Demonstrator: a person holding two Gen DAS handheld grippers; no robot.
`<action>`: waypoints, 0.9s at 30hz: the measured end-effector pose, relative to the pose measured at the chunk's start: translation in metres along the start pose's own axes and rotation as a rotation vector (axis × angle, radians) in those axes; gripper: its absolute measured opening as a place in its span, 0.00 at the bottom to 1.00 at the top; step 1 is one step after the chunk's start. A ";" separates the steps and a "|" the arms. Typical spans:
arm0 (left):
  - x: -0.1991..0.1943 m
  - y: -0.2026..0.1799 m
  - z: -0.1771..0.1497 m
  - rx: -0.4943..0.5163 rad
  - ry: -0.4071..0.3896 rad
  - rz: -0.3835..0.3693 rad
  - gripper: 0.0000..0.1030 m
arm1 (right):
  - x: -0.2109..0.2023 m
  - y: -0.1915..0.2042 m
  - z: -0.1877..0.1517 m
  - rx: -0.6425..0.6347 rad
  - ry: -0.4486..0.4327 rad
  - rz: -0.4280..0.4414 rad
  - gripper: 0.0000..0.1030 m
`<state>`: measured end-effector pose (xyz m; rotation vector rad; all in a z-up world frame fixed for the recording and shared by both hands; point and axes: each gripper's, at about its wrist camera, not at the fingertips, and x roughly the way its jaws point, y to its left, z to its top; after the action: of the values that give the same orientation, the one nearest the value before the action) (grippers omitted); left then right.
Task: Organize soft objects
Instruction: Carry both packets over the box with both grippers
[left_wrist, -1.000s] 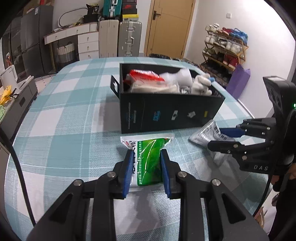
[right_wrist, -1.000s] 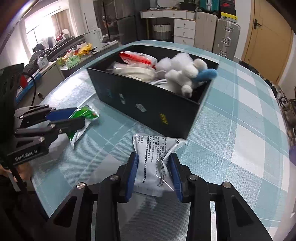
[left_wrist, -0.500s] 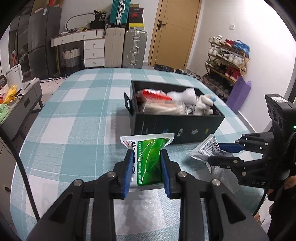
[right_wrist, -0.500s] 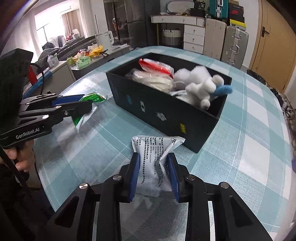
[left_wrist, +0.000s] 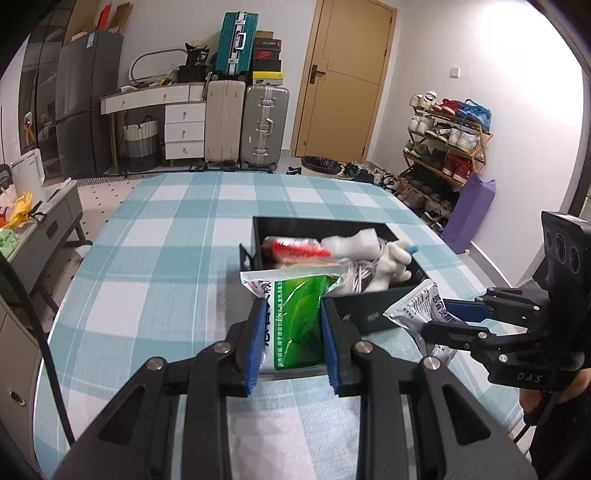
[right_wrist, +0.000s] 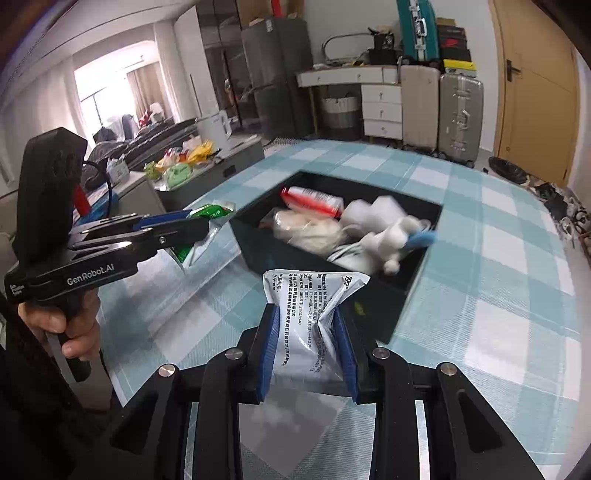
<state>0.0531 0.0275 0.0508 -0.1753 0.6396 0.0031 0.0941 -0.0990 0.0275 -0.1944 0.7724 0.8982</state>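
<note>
left gripper (left_wrist: 291, 314): clamped on green packet (left_wrist: 299, 325); packet off the table, just short of the box's near wall
right gripper (right_wrist: 308, 328): clamped on silver packet (right_wrist: 314, 314); pads crease it; also off the table, at the box's near wall
black box (left_wrist: 384, 314): open top; on checked tablecloth (left_wrist: 177, 251); holds red packet (right_wrist: 314, 199), white plush toy (right_wrist: 388, 236), other soft items
hand (right_wrist: 70, 325): grips left gripper's handle
background: suitcases (left_wrist: 245, 122); shoe rack (left_wrist: 443, 147); door (left_wrist: 347, 74)

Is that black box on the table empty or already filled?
Partly filled: the black box holds a red packet and a white plush toy.
</note>
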 end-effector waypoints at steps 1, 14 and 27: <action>0.001 -0.001 0.003 0.005 -0.003 -0.003 0.26 | -0.002 -0.002 0.002 0.004 -0.007 -0.004 0.30; 0.016 -0.013 0.034 0.049 -0.039 -0.026 0.26 | -0.018 -0.013 0.029 0.061 -0.109 -0.060 0.30; 0.046 -0.012 0.056 0.052 -0.031 -0.028 0.26 | 0.002 -0.018 0.062 0.057 -0.099 -0.111 0.30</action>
<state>0.1238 0.0228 0.0693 -0.1341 0.6054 -0.0372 0.1411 -0.0805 0.0675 -0.1402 0.6878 0.7740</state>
